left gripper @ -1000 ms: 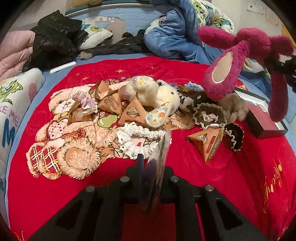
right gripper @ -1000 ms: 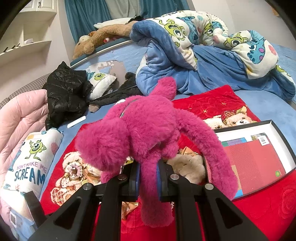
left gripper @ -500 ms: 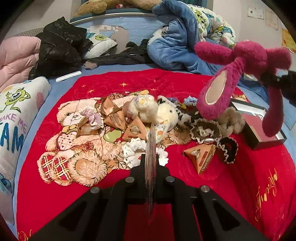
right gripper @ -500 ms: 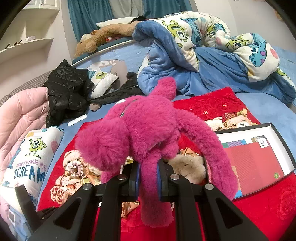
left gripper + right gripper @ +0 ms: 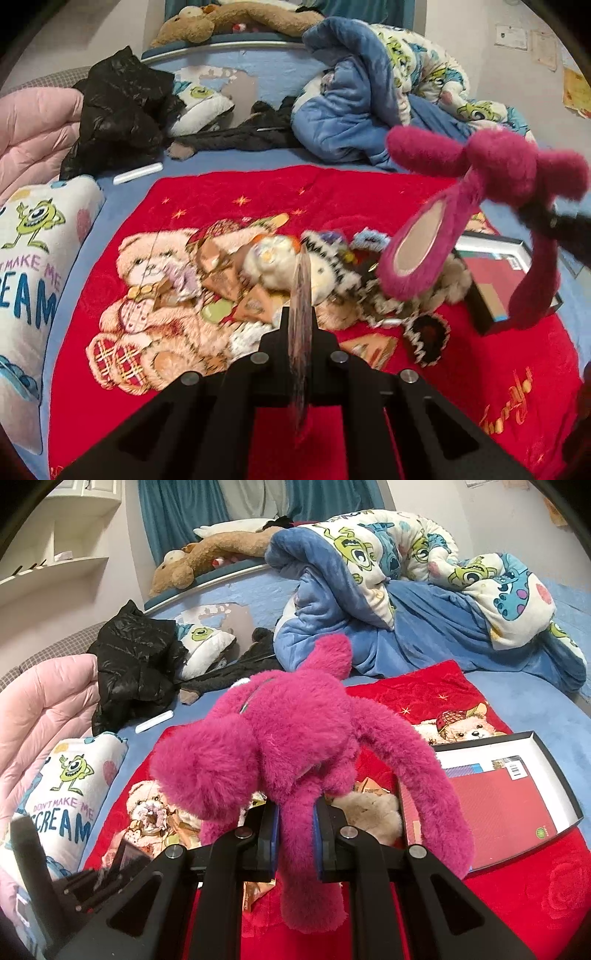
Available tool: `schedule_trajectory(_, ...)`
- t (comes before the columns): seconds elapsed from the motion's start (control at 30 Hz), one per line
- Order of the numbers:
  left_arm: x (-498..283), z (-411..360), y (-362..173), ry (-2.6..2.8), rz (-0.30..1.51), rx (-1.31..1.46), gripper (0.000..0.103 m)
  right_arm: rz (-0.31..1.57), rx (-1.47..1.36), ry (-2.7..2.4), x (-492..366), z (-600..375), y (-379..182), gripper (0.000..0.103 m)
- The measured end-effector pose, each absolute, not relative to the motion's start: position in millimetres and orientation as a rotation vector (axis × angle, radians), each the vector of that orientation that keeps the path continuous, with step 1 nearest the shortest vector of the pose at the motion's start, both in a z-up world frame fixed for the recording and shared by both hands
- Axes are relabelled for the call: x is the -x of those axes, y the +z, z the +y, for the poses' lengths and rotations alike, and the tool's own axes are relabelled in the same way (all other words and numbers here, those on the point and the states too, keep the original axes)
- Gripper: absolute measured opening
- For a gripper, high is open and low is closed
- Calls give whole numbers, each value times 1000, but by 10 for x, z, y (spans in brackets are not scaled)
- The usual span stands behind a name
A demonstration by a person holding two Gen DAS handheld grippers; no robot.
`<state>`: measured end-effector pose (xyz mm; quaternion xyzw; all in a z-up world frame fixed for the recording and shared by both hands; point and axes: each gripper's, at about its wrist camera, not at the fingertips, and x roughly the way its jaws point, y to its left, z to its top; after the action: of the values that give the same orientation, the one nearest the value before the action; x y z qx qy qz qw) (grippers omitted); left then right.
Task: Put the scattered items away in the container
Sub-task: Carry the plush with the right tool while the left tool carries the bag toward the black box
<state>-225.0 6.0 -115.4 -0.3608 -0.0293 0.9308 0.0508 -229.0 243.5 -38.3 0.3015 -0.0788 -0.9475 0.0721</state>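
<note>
My left gripper (image 5: pixel 300 323) is shut on a thin flat glossy packet (image 5: pixel 303 280), seen edge-on and lifted above the red blanket (image 5: pixel 354 192). Beneath it lie several scattered items: brown triangular packets (image 5: pixel 369 349), frilly hair ties (image 5: pixel 426 341) and a small cream plush (image 5: pixel 275 258). My right gripper (image 5: pixel 297 829) is shut on one limb of a magenta plush toy (image 5: pixel 288 738), holding it in the air. In the left wrist view the magenta plush toy (image 5: pixel 476 195) hangs over the open black box (image 5: pixel 495 242). The box (image 5: pixel 554 775) has a red inside and lies to the right.
A crumpled blue monster-print duvet (image 5: pixel 406 590), a black jacket (image 5: pixel 118 110), a pink quilt (image 5: pixel 44 716) and a printed pillow (image 5: pixel 29 251) ring the blanket. A long brown plush (image 5: pixel 207 554) lies on the headboard ledge. A tan furry toy (image 5: pixel 369 812) sits beside the box.
My left gripper has risen with the thin packet, which has turned from slanted to edge-on between the fingers. The pile now sits lower and farther off. The right gripper and magenta plush have stayed put.
</note>
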Motion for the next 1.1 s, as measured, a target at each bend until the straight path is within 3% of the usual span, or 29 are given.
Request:
schedule_trajectory(0.7,2372,784,-571,2769,-82,1057,5,-197,-1000,-2860,2024,2647,-454,14)
schedule_trajectory(1.1,2469,1509,-591,2681,-6,1049,5,-233,-1039,-2896,2023,3125,-560,14)
